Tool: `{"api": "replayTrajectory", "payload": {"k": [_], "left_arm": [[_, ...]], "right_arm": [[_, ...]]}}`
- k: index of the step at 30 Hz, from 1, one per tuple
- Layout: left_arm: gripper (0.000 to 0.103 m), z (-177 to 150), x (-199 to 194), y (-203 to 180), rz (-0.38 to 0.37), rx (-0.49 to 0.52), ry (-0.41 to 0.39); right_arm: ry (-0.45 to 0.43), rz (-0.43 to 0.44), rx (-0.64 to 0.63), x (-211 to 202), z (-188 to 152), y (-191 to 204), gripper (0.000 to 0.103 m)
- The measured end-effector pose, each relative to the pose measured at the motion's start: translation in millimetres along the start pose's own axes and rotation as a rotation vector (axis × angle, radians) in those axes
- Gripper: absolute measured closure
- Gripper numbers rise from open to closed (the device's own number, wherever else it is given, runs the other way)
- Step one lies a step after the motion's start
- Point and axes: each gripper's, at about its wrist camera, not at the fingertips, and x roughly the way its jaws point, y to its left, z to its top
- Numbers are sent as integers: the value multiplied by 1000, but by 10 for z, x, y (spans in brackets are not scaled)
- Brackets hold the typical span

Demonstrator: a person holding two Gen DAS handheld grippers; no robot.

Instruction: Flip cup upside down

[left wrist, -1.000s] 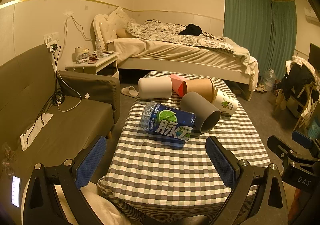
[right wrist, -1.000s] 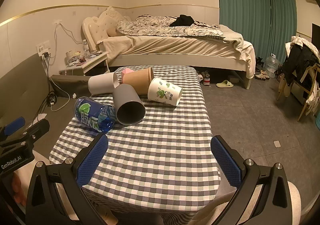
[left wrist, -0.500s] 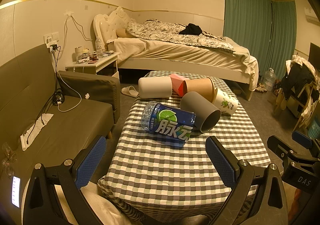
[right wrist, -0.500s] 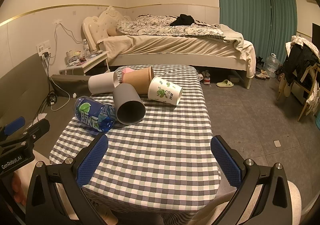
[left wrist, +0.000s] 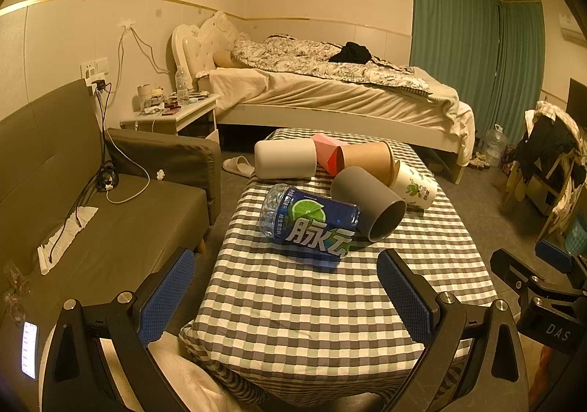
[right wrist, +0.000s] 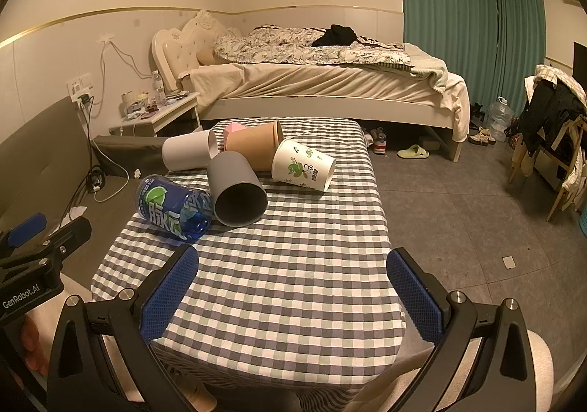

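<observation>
Several cups lie on their sides on the checked table [left wrist: 330, 302] [right wrist: 293, 265]: a dark grey cup [left wrist: 367, 204] [right wrist: 234, 188], a light grey cup [left wrist: 286, 159] [right wrist: 187, 155], a brown paper cup [left wrist: 367, 159] [right wrist: 253, 144], a white paper cup with green print [left wrist: 414, 188] [right wrist: 302, 166] and a pink one [left wrist: 326, 151] [right wrist: 232, 126]. My left gripper [left wrist: 286, 294] is open and empty over the table's near edge. My right gripper [right wrist: 293, 291] is open and empty, also at the near edge.
A blue drink bottle [left wrist: 310, 225] [right wrist: 172, 208] lies against the dark grey cup. A sofa [left wrist: 91, 210] stands left of the table, a bed [left wrist: 330, 93] behind, a nightstand [left wrist: 172, 115] at far left, and a chair with clothes [right wrist: 554, 126] at right.
</observation>
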Motion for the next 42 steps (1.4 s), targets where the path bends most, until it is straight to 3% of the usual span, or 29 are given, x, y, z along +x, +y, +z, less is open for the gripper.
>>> {"api": "replayTrajectory", "payload": {"k": [42], "left_arm": [[1,-36,36,113,10,-1,21]], "right_arm": [[10,1,-8,45,-93,55,0]]}}
